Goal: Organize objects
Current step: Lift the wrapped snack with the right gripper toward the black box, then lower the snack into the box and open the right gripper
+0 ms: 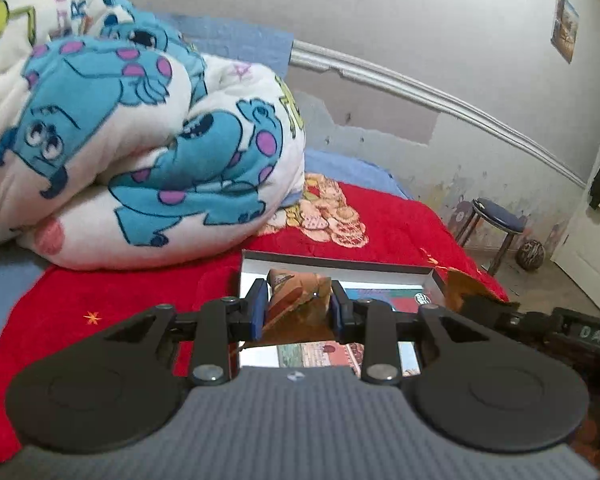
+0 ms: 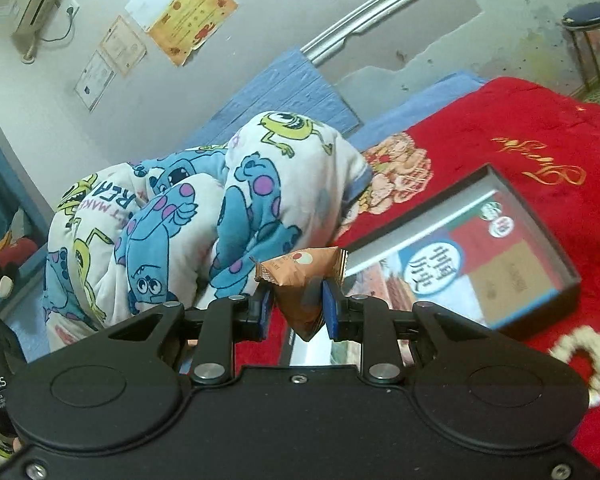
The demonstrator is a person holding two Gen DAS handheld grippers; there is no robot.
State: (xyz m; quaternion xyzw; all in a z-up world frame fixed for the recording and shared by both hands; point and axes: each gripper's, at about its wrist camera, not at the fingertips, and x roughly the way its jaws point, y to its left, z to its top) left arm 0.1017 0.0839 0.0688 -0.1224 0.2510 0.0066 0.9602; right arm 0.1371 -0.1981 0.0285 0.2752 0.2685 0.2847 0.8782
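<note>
Brown foil is what we are seeing pinched in both tools. In the left wrist view, the left gripper (image 1: 298,312) is clenching a brown snack packet (image 1: 296,300) between its blue pads (image 1: 257,312), and the packet is hanging just above the open box (image 1: 340,266) lying on the red blanket (image 1: 120,300). The box is showing a grey inner wall and a colourful printed sheet on its floor. At the right edge of this view we are catching a brown scrap (image 1: 466,286) beside a dark tool body, probably the other gripper with its packet, though the blur is keeping us from being sure.

In the right wrist view, the right gripper (image 2: 296,312) is squeezing a second brown packet (image 2: 302,276) between its pads (image 2: 329,312); the packet's crimped end is sticking up and tilting left. It is sitting in front of the near left corner of the box (image 2: 540,220), whose printed sheet is carrying a round blue-rimmed label with Chinese characters. We cannot tell whether this packet is directly over the box or just beside it.

A cartoon-print quilt (image 2: 180,220) is lying bunched on the bed behind both packets, touching the red blanket (image 2: 520,120). A white beaded loop (image 2: 584,356) is resting on the blanket near the box. A blue-topped stool (image 1: 496,218) is standing on the floor by the wall.
</note>
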